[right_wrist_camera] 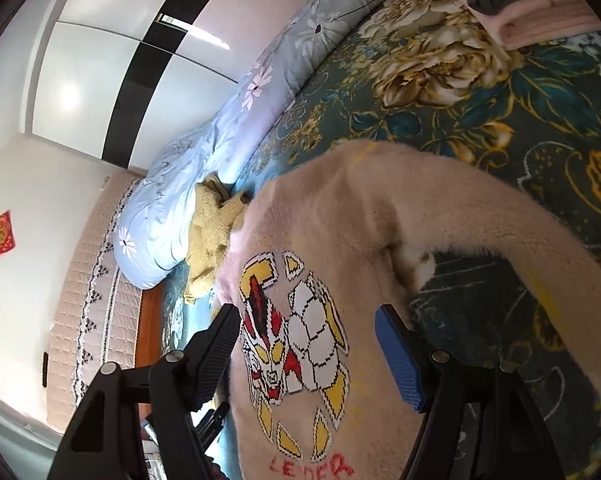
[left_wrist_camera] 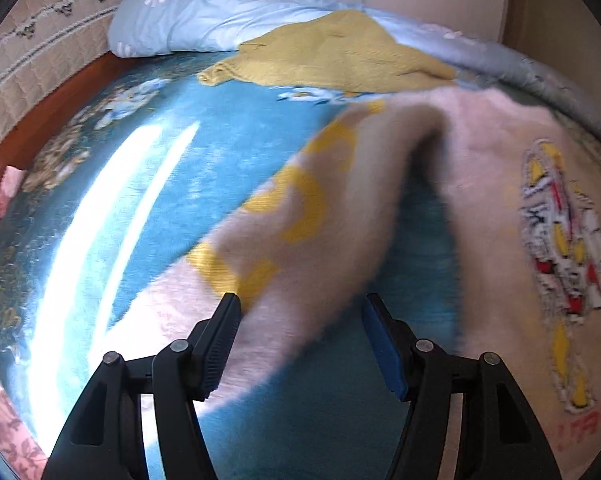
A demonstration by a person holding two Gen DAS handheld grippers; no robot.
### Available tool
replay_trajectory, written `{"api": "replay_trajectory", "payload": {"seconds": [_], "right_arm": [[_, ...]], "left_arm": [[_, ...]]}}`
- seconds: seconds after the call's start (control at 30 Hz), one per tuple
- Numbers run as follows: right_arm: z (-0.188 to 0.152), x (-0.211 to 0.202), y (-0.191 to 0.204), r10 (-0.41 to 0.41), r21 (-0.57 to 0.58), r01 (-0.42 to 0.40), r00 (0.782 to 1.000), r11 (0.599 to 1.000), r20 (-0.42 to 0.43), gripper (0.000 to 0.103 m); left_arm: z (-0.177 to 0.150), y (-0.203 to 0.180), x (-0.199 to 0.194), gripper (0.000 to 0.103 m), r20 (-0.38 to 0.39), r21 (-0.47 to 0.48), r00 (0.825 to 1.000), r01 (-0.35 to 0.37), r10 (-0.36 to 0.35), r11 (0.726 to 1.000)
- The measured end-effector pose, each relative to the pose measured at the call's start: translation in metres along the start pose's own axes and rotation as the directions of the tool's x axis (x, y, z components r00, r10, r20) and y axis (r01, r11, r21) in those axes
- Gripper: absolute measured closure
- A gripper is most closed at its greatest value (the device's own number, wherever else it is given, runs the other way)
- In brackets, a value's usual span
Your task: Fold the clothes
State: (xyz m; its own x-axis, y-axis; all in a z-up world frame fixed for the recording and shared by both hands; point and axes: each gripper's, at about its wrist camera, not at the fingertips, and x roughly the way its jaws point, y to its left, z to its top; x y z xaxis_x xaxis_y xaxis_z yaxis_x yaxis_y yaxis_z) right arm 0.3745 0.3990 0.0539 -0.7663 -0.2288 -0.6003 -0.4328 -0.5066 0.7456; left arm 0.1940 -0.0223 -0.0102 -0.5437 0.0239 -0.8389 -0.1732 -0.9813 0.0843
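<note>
A fuzzy pink sweater [left_wrist_camera: 488, 184] with a red, white and yellow robot print lies on the blue floral bedspread [left_wrist_camera: 188, 184]. Its sleeve with yellow patches [left_wrist_camera: 300, 208] runs down between the fingers of my left gripper [left_wrist_camera: 300, 320], whose jaws stand wide apart; the sleeve is blurred. In the right wrist view the sweater's printed front [right_wrist_camera: 300, 340] lies between the open jaws of my right gripper [right_wrist_camera: 306, 332], and the other sleeve [right_wrist_camera: 480, 216] arches to the right. A yellow knit garment [left_wrist_camera: 332, 56] lies crumpled farther up the bed and also shows in the right wrist view [right_wrist_camera: 212, 236].
A light blue flowered duvet [left_wrist_camera: 204, 12] is bunched along the bed's far side. A beige quilted headboard [left_wrist_camera: 32, 52] and white wardrobe doors [right_wrist_camera: 112, 60] stand beyond. Folded pink clothes [right_wrist_camera: 540, 20] sit at the bed's corner. A bright sun streak [left_wrist_camera: 100, 248] crosses the bedspread.
</note>
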Motion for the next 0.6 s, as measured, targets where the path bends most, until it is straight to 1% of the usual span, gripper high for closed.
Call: {"api": "replay_trajectory", "payload": {"seconds": [0.03,0.07,0.1,0.13,0.17,0.2,0.23,0.3,0.4,0.43,0.5,0.53,0.57,0.6], "right_arm": [[0.0,0.0,0.0,-0.003,0.0,0.003,1.0,1.0,-0.002,0.03],[-0.001,0.0,0.0,-0.006,0.0,0.006,1.0,1.0,-0.004,0.03],[-0.001,0.0,-0.001,-0.007,0.003,0.007,1.0,1.0,-0.005,0.03],[-0.001,0.0,-0.001,-0.007,0.006,0.007,1.0,1.0,-0.006,0.03],[-0.001,-0.001,-0.002,-0.008,0.01,0.008,1.0,1.0,-0.007,0.03],[-0.001,-0.001,-0.003,-0.008,0.014,0.008,1.0,1.0,-0.007,0.03],[-0.001,-0.002,-0.004,-0.007,0.016,0.007,1.0,1.0,-0.005,0.03],[0.0,-0.004,-0.006,-0.006,0.017,0.006,1.0,1.0,-0.001,0.03],[0.001,-0.007,-0.01,-0.01,0.021,0.01,1.0,1.0,0.006,0.03],[0.002,-0.007,-0.011,-0.012,0.025,0.012,1.0,1.0,0.008,0.03],[0.002,-0.007,-0.014,-0.013,0.033,0.013,1.0,0.999,0.01,0.03],[0.002,-0.006,-0.015,-0.016,0.036,0.015,1.0,0.999,0.009,0.03],[0.003,-0.005,-0.016,-0.02,0.038,0.02,1.0,0.999,0.007,0.03],[0.003,-0.004,-0.017,-0.023,0.041,0.022,1.0,0.999,0.006,0.03]], "left_arm": [[0.001,0.002,0.001,0.05,0.003,-0.003,1.0,0.005,-0.005,1.0],[0.003,0.005,0.0,0.06,0.01,-0.009,1.0,0.018,-0.018,1.0],[0.006,0.007,-0.002,0.074,0.023,-0.009,1.0,0.014,-0.013,1.0],[0.009,0.008,-0.004,0.08,0.042,0.003,0.999,-0.01,0.01,1.0],[0.012,0.009,-0.007,0.09,0.062,0.015,0.998,-0.033,0.032,0.999],[0.016,0.01,-0.009,0.093,0.085,0.03,0.995,-0.061,0.058,0.998],[0.02,0.011,-0.012,0.093,0.118,0.052,0.989,-0.101,0.094,0.994],[0.028,0.014,-0.018,0.094,0.182,0.094,0.97,-0.179,0.16,0.979],[0.038,0.018,-0.019,0.094,0.249,0.151,0.94,-0.278,0.235,0.949],[0.041,0.019,-0.019,0.094,0.269,0.167,0.929,-0.307,0.256,0.937],[0.045,0.021,-0.019,0.094,0.291,0.191,0.914,-0.345,0.283,0.919],[0.047,0.021,-0.017,0.094,0.301,0.205,0.903,-0.374,0.305,0.905],[0.046,0.018,-0.018,0.094,0.324,0.22,0.888,-0.407,0.327,0.886],[0.046,0.014,-0.017,0.094,0.365,0.245,0.86,-0.458,0.356,0.854]]}}
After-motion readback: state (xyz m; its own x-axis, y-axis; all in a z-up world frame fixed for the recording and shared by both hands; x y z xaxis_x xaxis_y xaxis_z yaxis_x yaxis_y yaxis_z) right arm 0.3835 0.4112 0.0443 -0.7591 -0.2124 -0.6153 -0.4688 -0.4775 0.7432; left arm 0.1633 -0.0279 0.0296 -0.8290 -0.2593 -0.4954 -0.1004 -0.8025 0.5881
